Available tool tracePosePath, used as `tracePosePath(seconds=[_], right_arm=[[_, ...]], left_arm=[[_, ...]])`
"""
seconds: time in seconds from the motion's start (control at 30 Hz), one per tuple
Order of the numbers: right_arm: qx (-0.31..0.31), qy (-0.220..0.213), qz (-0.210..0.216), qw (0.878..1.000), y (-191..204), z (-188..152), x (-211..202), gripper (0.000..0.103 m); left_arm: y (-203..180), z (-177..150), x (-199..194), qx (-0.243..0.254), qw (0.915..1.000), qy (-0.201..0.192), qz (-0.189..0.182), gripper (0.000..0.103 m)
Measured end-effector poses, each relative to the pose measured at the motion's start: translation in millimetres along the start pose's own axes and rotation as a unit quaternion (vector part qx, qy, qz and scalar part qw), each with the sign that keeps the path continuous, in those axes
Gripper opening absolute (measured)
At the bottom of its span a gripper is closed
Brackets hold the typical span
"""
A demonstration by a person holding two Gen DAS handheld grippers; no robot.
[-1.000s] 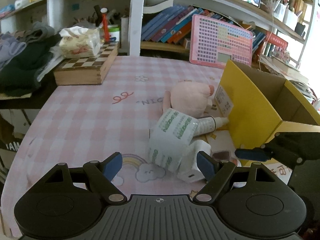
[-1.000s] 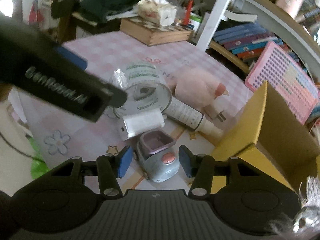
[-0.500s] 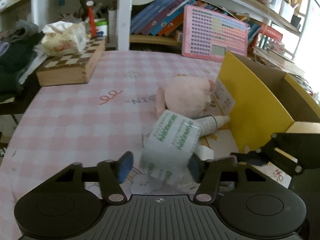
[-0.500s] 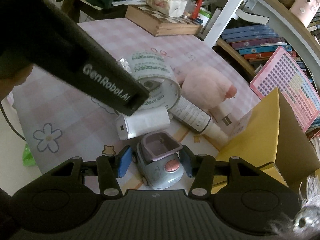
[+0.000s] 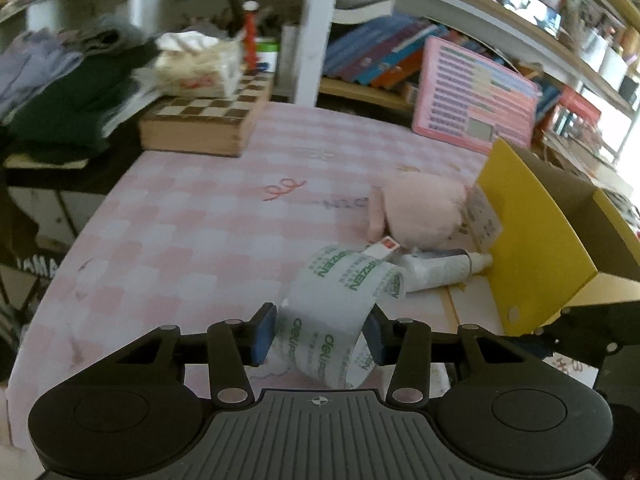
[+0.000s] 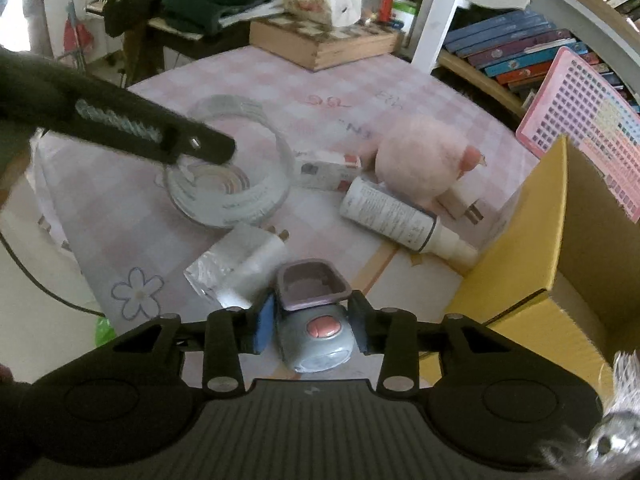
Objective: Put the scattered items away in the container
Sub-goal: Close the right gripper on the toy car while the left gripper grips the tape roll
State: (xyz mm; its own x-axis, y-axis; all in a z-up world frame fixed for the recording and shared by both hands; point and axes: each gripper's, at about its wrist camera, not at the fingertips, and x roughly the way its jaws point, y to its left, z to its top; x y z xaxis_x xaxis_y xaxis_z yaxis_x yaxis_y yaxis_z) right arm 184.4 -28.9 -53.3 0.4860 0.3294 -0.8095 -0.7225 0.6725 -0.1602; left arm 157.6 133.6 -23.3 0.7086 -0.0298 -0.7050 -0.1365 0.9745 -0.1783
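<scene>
My left gripper [image 5: 318, 332] is shut on a clear tape roll [image 5: 340, 312] with green print, lifted off the pink checked table [image 5: 208, 220]. The same roll [image 6: 232, 168] shows blurred in the right wrist view, under the left gripper's finger [image 6: 152, 132]. My right gripper [image 6: 314, 322] is shut on a grey-blue toy car [image 6: 314, 320]. A white charger [image 6: 236, 268], a white spray bottle [image 6: 396, 224], a small white box [image 6: 326, 168] and a pink plush toy [image 6: 424, 160] lie on the table. The yellow cardboard box [image 6: 560, 240] stands open at the right.
A wooden chessboard box [image 5: 204, 124] with a tissue pack [image 5: 196, 64] stands at the back left. A pink calculator board [image 5: 476, 96] leans on the bookshelf. Dark clothes [image 5: 60, 108] pile up at the far left. The table's near edge runs close below the grippers.
My left gripper closed on the tape roll and lifted it away from the charger and bottle. My right gripper moved forward and closed on the toy car.
</scene>
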Motion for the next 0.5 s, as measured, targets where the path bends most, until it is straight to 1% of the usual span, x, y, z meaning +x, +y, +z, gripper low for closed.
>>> tracePosePath(seconds=[0.2,0.27,0.33,0.4,0.47,0.5], right_arm=[[0.018,-0.009,0.007,1.000,-1.7,-0.8,-3.0,0.038],[0.021,-0.020,0.006,1.000,-1.8,-1.1,-9.3,0.038],[0.020,-0.034,0.001,0.999,-1.1,-0.7,-17.2,0.038],[0.026,-0.045,0.002,0.999,-2.3,0.0,-24.6,0.038],[0.033,-0.051,0.003,0.998,-3.1,-1.1,-29.0,0.038],[0.035,-0.051,0.003,0.998,-2.7,-2.2,-29.8,0.038]], left_arm=[[7.3,-4.3,-6.1,-0.024,0.9997,-0.002,0.000,0.041],[10.4,-5.0,-10.0,-0.038,0.9993,-0.006,0.000,0.040],[13.4,-5.2,-14.5,-0.052,0.9986,-0.010,-0.002,0.033],[16.5,-5.4,-18.4,-0.066,0.9977,-0.013,-0.009,0.031],[17.4,-7.3,-19.5,-0.069,0.9975,-0.012,-0.008,0.019],[18.5,-9.3,-17.7,-0.071,0.9974,-0.006,-0.011,0.011]])
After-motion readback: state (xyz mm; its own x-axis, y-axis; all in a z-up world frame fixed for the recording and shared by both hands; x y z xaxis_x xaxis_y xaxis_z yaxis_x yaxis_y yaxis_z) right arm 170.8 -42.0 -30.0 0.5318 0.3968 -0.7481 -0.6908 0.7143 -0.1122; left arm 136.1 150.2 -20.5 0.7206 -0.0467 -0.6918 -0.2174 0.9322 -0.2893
